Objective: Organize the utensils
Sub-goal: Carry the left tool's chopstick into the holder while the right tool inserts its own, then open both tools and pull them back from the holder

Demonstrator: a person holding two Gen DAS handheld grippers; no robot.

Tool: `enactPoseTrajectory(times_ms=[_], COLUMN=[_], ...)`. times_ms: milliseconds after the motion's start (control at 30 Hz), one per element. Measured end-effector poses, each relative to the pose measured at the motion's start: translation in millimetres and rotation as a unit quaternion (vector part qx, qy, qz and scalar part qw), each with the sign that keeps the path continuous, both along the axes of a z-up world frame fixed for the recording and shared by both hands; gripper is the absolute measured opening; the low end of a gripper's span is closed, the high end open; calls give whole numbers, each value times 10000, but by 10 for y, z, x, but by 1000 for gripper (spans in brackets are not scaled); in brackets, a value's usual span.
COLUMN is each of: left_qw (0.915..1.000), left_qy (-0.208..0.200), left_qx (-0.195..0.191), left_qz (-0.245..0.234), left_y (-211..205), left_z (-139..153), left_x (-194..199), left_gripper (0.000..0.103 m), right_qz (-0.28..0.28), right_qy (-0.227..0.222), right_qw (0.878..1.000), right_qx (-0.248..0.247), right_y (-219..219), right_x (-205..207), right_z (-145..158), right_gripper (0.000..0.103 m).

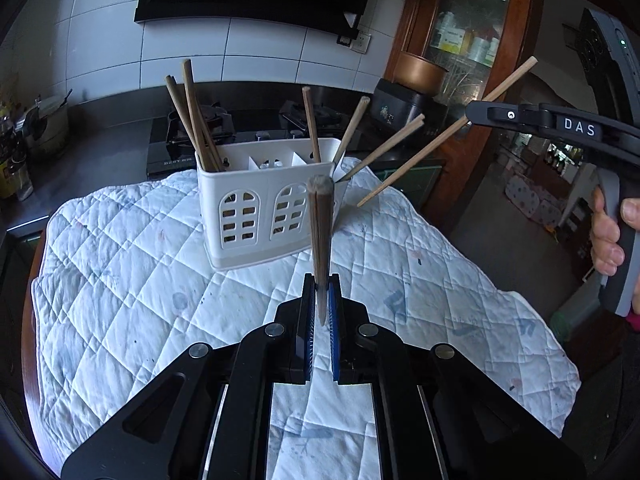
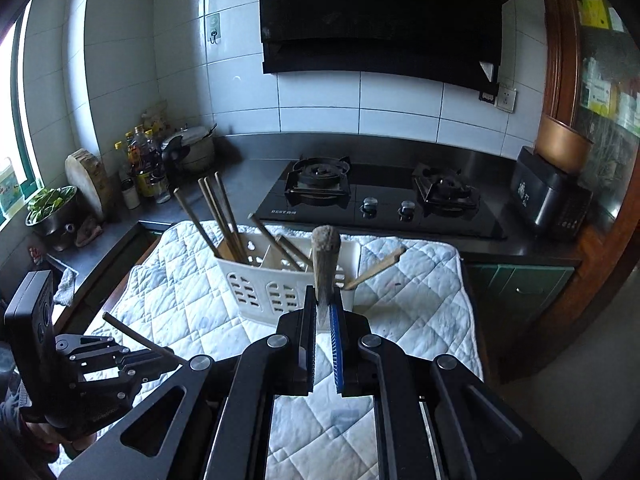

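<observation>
Left wrist view: the left gripper (image 1: 321, 300) clamps dark chopsticks (image 1: 320, 236) at centre frame; the right gripper (image 1: 474, 114), upper right, apparently pinches a pale chopstick (image 1: 448, 132) beside the white holder (image 1: 264, 216).

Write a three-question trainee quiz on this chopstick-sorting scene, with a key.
1. True or false: the left claw is open with nothing in it.
2. Which compartment of the white utensil caddy holds the most chopsticks, seen from the left wrist? A left end, B middle, C right end.
3. Fill in: the right claw is shut on a ____.

Key: 1 false, it grips a dark chopstick. 2 A, the leaning bundle of chopsticks. 3 chopstick; the left wrist view shows this light chopstick held tilted to the right of the caddy.
</observation>
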State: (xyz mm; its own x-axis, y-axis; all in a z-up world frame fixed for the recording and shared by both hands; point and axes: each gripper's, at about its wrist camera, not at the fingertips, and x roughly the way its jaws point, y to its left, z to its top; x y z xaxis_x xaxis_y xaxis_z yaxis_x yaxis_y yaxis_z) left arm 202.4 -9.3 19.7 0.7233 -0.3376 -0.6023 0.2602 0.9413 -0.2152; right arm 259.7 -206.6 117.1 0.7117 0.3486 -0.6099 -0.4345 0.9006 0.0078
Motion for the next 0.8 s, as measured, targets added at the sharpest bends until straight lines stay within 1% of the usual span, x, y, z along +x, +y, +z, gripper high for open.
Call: enactPoseTrajectory(times_ms=[167, 267, 400, 533, 633, 767, 800], left_qw=[9995, 9983, 9951, 9916, 9903, 9901, 9912], left_qy=[-321, -572, -957, -1220, -1256, -1114, -1026], left_qx=[39, 21, 74, 88, 174, 344, 308], left_qz=[65, 111, 255, 433, 566, 778, 779], left_y=[69, 113, 166, 217, 233, 241, 257], left_z=[338, 596, 936, 1187, 1235, 1148, 1106], left_x=[135, 197, 305, 473, 616, 832, 892], left_gripper=[5, 5, 5, 5, 5, 5, 5], right_qz=[-109, -154, -195, -230, -236, -204, -205], right_qy=[-29, -21, 88, 211, 266, 373, 393], right_qw=[9999, 9999, 9997, 9991, 9987, 9982, 9980], right_qx=[56, -9, -154, -271, -359, -421, -446], right_y=[14, 59, 153, 223, 262, 294, 302], right_x=[260, 415, 604, 760, 828, 895, 910], right_z=[152, 170, 98, -29, -128, -248, -278], right_gripper=[7, 7, 7, 7, 7, 7, 7])
